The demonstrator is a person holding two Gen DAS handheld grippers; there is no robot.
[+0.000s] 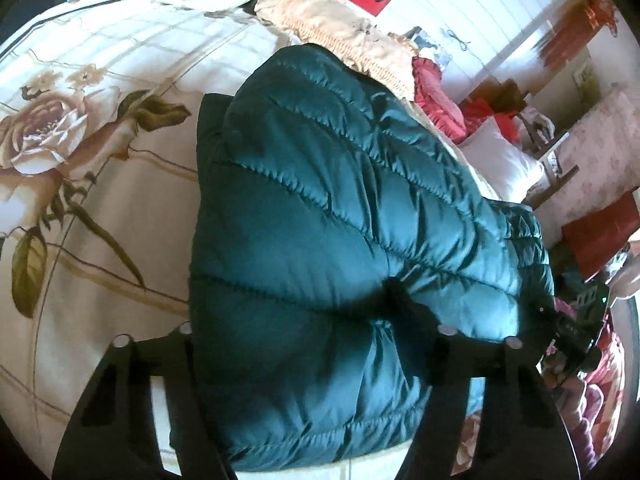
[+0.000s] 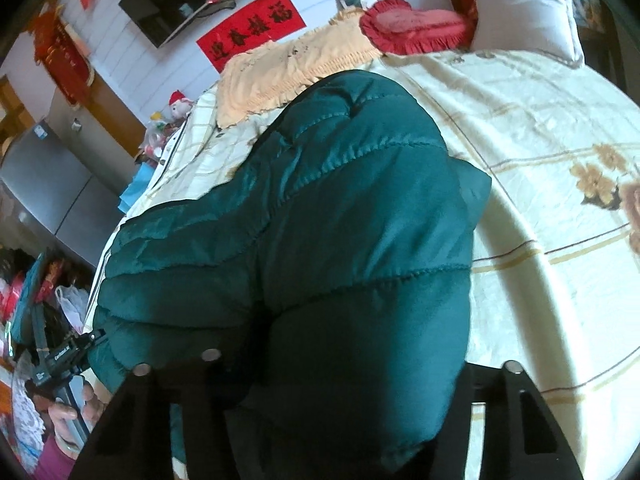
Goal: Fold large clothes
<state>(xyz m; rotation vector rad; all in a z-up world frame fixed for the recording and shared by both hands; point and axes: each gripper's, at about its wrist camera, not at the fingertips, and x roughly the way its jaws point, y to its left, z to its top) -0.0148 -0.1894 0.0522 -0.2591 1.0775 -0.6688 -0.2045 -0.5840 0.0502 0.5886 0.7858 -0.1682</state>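
Black fingers of the left gripper [image 1: 312, 332] sit nearest in the left wrist view, both partly closed on the near edge of a folded teal puffer jacket [image 1: 340, 208]; right finger [image 1: 448, 344] presses into a dent in the padding, left finger [image 1: 176, 344] sits at the jacket's left edge, so clamped on jacket. Right gripper [image 2: 328, 364] in the right wrist view is the same: jacket [image 2: 320, 216] bunched between the two fingers, left finger [image 2: 192, 372] buried in fabric, right finger [image 2: 508, 380] against the bundle's right side, gripping it. Jacket is a thick quilted bundle, near edge raised at the fingers, far part draped toward the bed. Bed [image 1: 100, 128] has a cream floral cover with a grid pattern. Far side: peach ruffled cloth [image 2: 280, 68], red heart cushion [image 2: 416, 26], white pillow [image 2: 524, 16]. Red banner [image 2: 252, 28] with black characters hangs on the white far wall. Person's hand [image 2: 86, 396] visible low left in the right wrist view, holding the other gripper's body. Slight blur in both views.
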